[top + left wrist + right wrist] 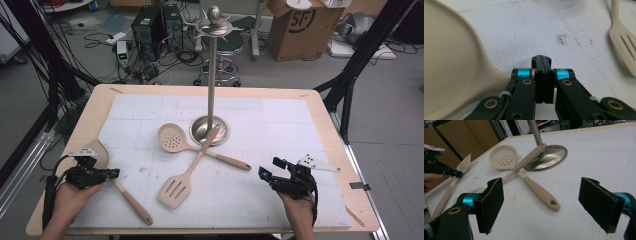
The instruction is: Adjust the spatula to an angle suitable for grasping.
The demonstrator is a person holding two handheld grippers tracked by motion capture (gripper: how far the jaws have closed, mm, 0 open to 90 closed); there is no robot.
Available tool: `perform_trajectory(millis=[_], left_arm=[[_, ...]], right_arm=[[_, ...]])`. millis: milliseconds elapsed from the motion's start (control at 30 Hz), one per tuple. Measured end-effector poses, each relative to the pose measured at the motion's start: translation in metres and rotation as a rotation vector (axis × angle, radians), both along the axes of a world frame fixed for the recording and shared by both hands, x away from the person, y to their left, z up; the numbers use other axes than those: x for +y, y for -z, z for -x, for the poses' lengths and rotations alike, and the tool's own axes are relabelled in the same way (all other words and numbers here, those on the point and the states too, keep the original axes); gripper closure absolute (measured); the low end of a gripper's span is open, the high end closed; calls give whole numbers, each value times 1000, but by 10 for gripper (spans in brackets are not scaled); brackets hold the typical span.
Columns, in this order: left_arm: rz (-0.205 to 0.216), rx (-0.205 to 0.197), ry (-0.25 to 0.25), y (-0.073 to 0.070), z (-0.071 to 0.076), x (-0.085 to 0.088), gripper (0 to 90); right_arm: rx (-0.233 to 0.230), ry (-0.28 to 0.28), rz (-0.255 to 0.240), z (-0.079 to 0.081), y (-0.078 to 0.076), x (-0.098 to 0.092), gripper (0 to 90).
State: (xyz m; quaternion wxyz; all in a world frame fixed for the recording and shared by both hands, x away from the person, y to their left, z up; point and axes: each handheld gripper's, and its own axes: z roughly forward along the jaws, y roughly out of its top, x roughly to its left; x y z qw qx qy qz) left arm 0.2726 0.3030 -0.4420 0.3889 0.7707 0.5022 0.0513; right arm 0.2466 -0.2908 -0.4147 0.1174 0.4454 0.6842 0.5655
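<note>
Three beige utensils lie on the white mat (280, 125). A solid spoon (101, 151) lies at the left, its handle (134, 203) running toward the front edge. My left gripper (115, 173) is shut, its tip just over the spoon's neck. In the left gripper view the jaws (541, 59) meet with nothing between them, and the spoon's bowl (449, 62) is close on the left. A holed skimmer (171, 137) and a slotted spatula (175, 190) cross near the metal stand's base (199, 132). My right gripper (269, 168) stands open at the front right, pads (490, 205) wide apart and empty.
The stand's tall pole (212, 75) rises from the middle of the table. The spatula's handle (529, 157) rests on the base's rim. The skimmer's handle (541, 192) ends ahead of my right gripper. Bare mat lies to the right. Cables, boxes and a stool stand on the floor beyond.
</note>
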Motion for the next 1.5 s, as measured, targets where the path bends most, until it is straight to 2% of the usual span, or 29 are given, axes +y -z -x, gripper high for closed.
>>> perform_trajectory(millis=[267, 367, 533, 633, 700, 800, 1000, 1100, 1233, 1333, 1500], left_arm=[[1, 3, -2, 1, 1, -1, 900], [0, -13, -5, 3, 2, -3, 900], [63, -56, 6, -1, 13, -1, 900], [101, -63, 26, -6, 25, -1, 900], [109, -47, 65, -7, 35, -5, 900], [100, -15, 107, -2, 50, -12, 900], [108, 11, 129, 10, 71, -14, 900], [150, 44, 138, 17, 78, -14, 900], [168, 64, 161, 18, 81, -19, 900], [159, 104, 226, 20, 86, -33, 900], [155, 132, 245, 19, 81, -38, 900]], right_arm=[[1, -7, 0, 0, -1, 1, 193], [5, -5, -1, 0, 0, 1, 193], [5, -7, -2, -1, 1, 0, 193], [9, -11, 1, -1, 1, 2, 193], [8, -12, 0, -1, 0, 2, 193], [7, -15, 2, -1, 0, 3, 193], [6, -21, 6, -2, 1, 5, 193], [6, -20, 6, -2, 1, 5, 193], [11, -18, 5, -2, 2, 5, 193], [12, -16, 4, -2, 1, 5, 193], [10, -20, 7, -2, 1, 5, 196]])
